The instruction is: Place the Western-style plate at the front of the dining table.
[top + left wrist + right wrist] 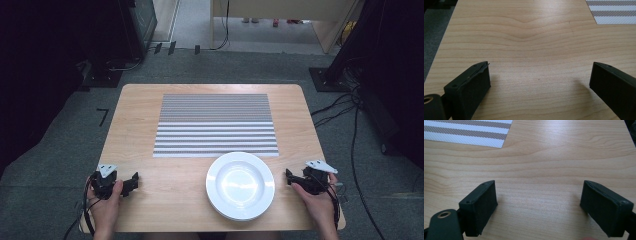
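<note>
Plainly, the white plate (240, 186) sits on the bench (165, 200) near its front edge, just below the striped mat (215, 125). It lies between both hands, but closer to the right hand-held gripper (289, 176), whose jaws point at its rim. The left hand-held gripper (134, 181) stands well apart. Both have jaws wide, holding nothing. A round plate offers no long axis.

Light wooden table with rounded corners (140, 150) on grey carpeted floor (65, 135). Black cables (350, 107) trail over the carpet at right. Dark equipment stands at both sides. Pale wooden furniture panel (280, 10) at back.
</note>
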{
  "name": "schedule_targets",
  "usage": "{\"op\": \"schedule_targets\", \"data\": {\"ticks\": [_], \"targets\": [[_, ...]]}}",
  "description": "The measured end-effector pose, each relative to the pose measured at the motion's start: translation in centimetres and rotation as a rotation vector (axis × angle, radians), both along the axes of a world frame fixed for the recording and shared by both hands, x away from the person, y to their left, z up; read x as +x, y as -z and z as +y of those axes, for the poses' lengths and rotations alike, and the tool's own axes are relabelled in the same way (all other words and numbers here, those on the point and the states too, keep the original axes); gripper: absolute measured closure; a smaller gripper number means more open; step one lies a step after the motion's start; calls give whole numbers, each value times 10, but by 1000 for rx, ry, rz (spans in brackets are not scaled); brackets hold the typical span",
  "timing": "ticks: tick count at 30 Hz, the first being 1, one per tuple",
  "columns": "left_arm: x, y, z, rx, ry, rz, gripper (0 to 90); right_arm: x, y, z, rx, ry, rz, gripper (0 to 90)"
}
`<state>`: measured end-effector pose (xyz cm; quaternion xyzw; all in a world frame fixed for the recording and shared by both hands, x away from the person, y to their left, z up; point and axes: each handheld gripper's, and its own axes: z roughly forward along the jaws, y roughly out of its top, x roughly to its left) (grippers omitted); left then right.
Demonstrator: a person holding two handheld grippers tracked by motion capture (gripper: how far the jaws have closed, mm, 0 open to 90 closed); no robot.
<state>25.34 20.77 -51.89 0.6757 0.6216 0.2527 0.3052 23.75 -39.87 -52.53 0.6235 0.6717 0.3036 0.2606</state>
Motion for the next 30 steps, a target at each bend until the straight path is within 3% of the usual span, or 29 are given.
{"op": "schedule_targets", "data": {"ticks": [5,9,11,30], "targets": [[0,-3,-3,-54,-13,-5,32,1,0,0,2,2,2,142],[-2,-7,-10,-52,-6,-26,32,1,-2,-2,20,0,3,160],[-3,-10,-18,-74,13,-38,32,1,-4,-2,43,5,0,175],[-5,-17,-57,-138,88,-40,31,-10,-23,7,76,37,-80,219]]}}
